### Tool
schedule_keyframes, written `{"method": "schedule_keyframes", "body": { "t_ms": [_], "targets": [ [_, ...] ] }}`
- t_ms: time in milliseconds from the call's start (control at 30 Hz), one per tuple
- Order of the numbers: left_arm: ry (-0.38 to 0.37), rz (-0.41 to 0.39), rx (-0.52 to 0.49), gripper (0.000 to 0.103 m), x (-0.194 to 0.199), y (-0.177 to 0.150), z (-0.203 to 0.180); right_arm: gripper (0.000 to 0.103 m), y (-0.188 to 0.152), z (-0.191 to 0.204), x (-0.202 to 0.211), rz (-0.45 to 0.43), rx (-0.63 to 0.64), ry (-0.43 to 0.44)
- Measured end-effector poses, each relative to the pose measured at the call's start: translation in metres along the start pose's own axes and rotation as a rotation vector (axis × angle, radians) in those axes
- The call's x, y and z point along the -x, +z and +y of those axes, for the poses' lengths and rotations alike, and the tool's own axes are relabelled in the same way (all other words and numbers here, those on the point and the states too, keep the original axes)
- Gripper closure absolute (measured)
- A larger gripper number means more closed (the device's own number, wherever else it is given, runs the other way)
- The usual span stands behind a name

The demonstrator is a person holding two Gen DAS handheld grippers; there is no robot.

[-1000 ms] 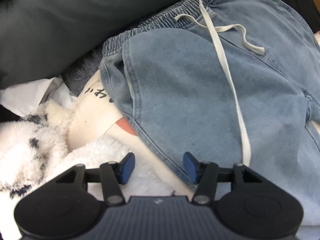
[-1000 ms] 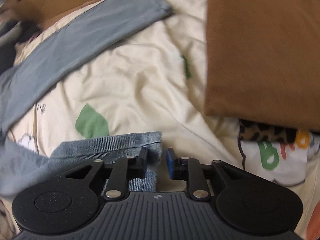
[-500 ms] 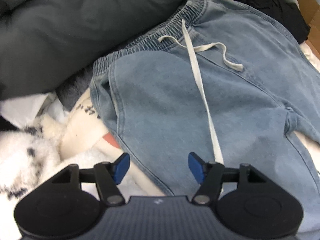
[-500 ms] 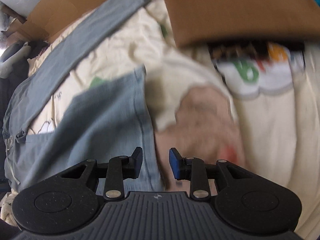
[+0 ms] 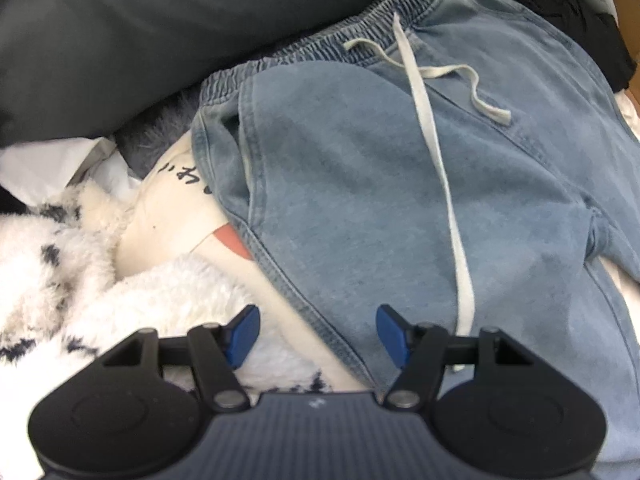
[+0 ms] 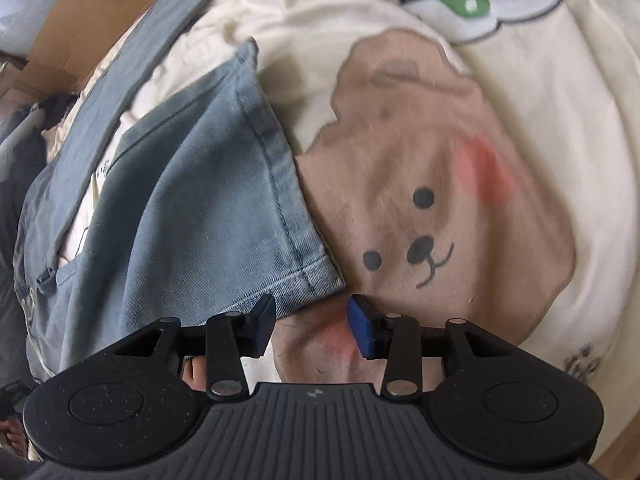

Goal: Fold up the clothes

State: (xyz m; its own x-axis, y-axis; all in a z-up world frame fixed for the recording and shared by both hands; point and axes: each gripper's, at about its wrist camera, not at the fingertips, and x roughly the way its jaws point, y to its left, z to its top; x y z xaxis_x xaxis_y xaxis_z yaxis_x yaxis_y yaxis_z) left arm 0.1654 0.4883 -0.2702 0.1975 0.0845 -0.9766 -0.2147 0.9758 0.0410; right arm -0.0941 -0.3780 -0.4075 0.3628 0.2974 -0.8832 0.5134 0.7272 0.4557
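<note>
While the light blue denim drawstring trousers (image 5: pixel 400 184) lie spread on a cream bear-print sheet (image 6: pixel 420 184), the left gripper (image 5: pixel 318 336) hovers over their side seam, jaws wide apart. The right gripper (image 6: pixel 312 326), jaws apart and empty, sits at the trouser-leg hem (image 6: pixel 288 280).

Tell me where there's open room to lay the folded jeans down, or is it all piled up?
Freest patch: the cream bear-print sheet right of the jeans leg hem, ahead of the open right gripper. Crowded at the waistband: dark bedding above, white fluffy garment and printed cream cloth beside the open left gripper.
</note>
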Motion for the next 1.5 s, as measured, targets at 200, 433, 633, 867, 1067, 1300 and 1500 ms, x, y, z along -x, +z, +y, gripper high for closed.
{"method": "schedule_keyframes", "body": {
  "t_ms": [200,433,633,867,1067,1300,1500],
  "targets": [
    [0.000,0.008,-0.058,0.035,-0.008,0.000,-0.005,0.056,0.004,-0.009,-0.003,-0.072,-0.131,0.062],
    [0.002,0.000,-0.083,0.032,-0.008,0.001,-0.010,0.058,0.005,-0.017,0.020,-0.098,-0.186,0.247],
    [0.003,0.004,-0.054,0.032,-0.009,-0.001,-0.008,0.058,0.010,-0.020,0.011,-0.077,-0.192,0.300],
    [-0.004,-0.018,-0.030,0.029,-0.009,-0.004,-0.009,0.076,0.012,-0.019,-0.013,-0.050,-0.176,0.226],
    [-0.039,-0.042,0.032,0.029,-0.004,0.002,0.001,0.094,0.019,0.001,0.004,-0.014,-0.073,0.155],
    [-0.080,-0.046,0.137,0.043,-0.003,0.009,0.025,0.094,0.021,0.016,0.064,-0.021,-0.005,0.135],
    [-0.120,-0.046,0.196,0.048,-0.008,0.010,0.041,0.094,0.012,0.034,0.108,-0.032,0.052,0.092]
  ]
}}
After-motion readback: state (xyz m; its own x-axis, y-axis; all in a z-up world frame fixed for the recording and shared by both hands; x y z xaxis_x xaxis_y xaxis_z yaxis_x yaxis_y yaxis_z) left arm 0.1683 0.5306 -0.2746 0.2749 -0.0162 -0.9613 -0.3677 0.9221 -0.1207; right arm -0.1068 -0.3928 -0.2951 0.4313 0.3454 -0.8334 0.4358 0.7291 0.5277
